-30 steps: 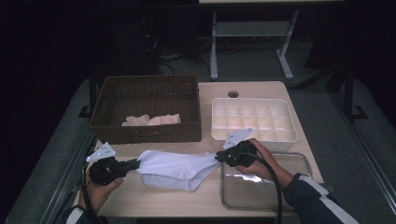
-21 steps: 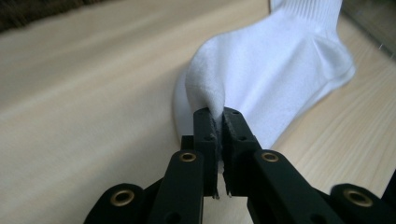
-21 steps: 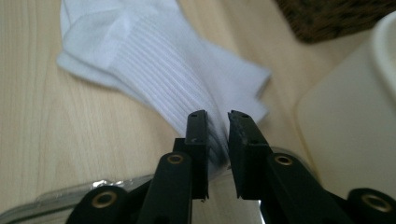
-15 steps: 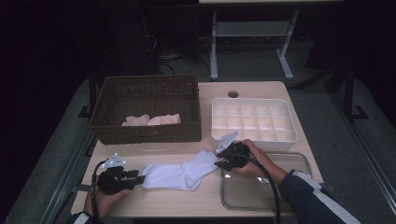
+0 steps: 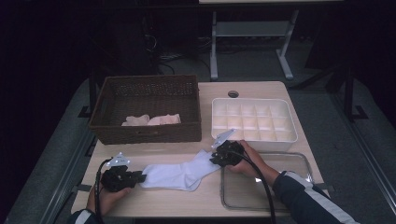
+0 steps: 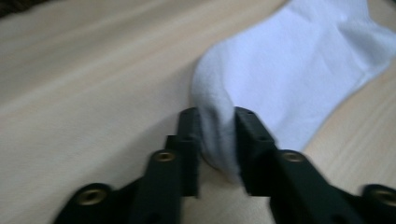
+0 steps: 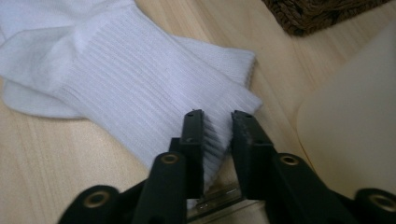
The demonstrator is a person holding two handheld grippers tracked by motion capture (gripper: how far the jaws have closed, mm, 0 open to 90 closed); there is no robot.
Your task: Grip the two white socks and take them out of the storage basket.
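Note:
A white sock [image 5: 180,173] lies stretched flat on the wooden table [image 5: 154,205], toe at the left and ribbed cuff at the right. My left gripper [image 5: 140,177] sits low at the front left. Its jaws have just been closing, and in the left gripper view [image 6: 215,114] they pinch the sock's toe [image 6: 289,70]. My right gripper [image 5: 212,158] is at the sock's other end. Its jaws have also just been closing, and in the right gripper view [image 7: 217,116] they pinch the edge of the cuff [image 7: 130,93].
A dark wicker basket [image 5: 144,135] with pale cloths [image 5: 152,120] in it stands at the back left. A white compartment tray [image 5: 254,139] is at the back right. A clear glass tray [image 5: 266,207] lies at the front right, under the right forearm.
Both grippers have come down toward the table with the sock between them. The sock, bunched and wider a second ago, now lies flat and drawn out.

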